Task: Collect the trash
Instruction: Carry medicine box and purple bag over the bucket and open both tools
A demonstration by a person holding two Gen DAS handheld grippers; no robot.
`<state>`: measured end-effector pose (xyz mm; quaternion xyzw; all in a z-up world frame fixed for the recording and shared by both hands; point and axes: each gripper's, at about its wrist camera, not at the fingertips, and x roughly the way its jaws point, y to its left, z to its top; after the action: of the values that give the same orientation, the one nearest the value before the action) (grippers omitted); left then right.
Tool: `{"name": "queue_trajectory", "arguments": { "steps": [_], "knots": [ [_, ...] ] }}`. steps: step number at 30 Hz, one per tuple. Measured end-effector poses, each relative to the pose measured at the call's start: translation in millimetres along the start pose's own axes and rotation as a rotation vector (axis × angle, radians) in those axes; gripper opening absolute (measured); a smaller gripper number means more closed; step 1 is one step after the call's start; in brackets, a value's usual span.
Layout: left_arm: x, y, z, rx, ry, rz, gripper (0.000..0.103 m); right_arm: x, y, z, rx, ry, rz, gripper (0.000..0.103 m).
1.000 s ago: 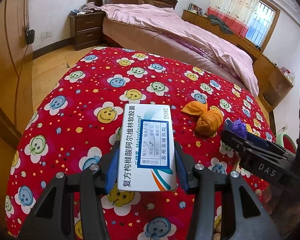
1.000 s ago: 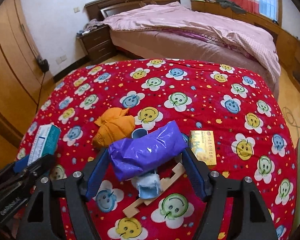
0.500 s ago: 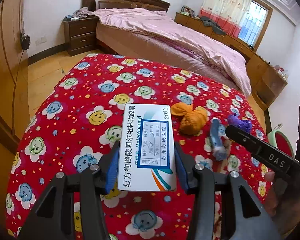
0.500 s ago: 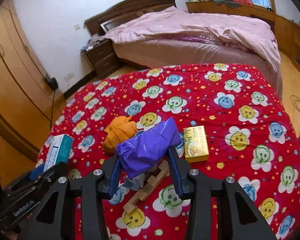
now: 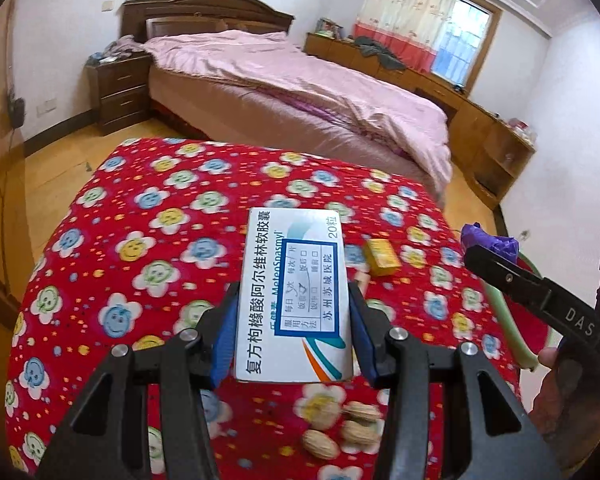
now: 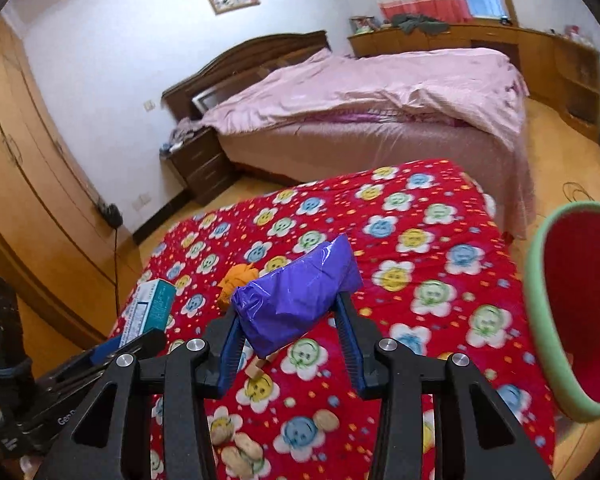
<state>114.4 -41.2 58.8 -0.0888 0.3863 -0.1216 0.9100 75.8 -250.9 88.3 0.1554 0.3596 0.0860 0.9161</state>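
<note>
**Two items held above the counter; bin to the right of the right fingers**

Left gripper (image 5: 293, 320): fingers closed on a medicine box (image 5: 294, 296), white and teal with printed text. The box is held flat between the blue pads, its long axis running straight ahead along the fingers, its far end projecting well beyond the tips. It is lifted clear of the red smiley-print cloth (image 5: 148, 216) covering the counter.

Below and behind the left fingertips: peanut shells (image 5: 340, 426), lying on the cloth. Ahead and to the right of the box: a small yellow box (image 5: 381, 257), also on the cloth.

Right gripper (image 6: 290, 322): fingers closed on a purple plastic bag (image 6: 296, 294), crumpled, its long axis lying across the fingers and tilted up toward the right. The jaws have just been closing, with the bag between them. An orange bundle (image 6: 236, 278) is seen behind the bag, mostly hidden by it.

Bin (image 6: 540, 280), green-rimmed with a red inside: to the right of the right fingers, beside the counter edge. The right gripper is judged the nearer of the two; the coming carry is rightward.

Hard to make out: the bin is cut off by the frame edge, its depth and contents unseen. A wooden piece under the bag is only partly visible. Whether the bag is gripped firmly cannot be told.
</note>
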Motion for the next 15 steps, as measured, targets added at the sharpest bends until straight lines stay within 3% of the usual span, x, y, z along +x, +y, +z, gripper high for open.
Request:
{"name": "queue_trajectory", "arguments": {
  "steps": [15],
  "knots": [
    [-12.1, -91.9, 0.7, 0.129, 0.024, -0.163, 0.050, -87.9, -71.7, -6.2, 0.148, -0.137, -0.115, 0.044]
  ]
}}
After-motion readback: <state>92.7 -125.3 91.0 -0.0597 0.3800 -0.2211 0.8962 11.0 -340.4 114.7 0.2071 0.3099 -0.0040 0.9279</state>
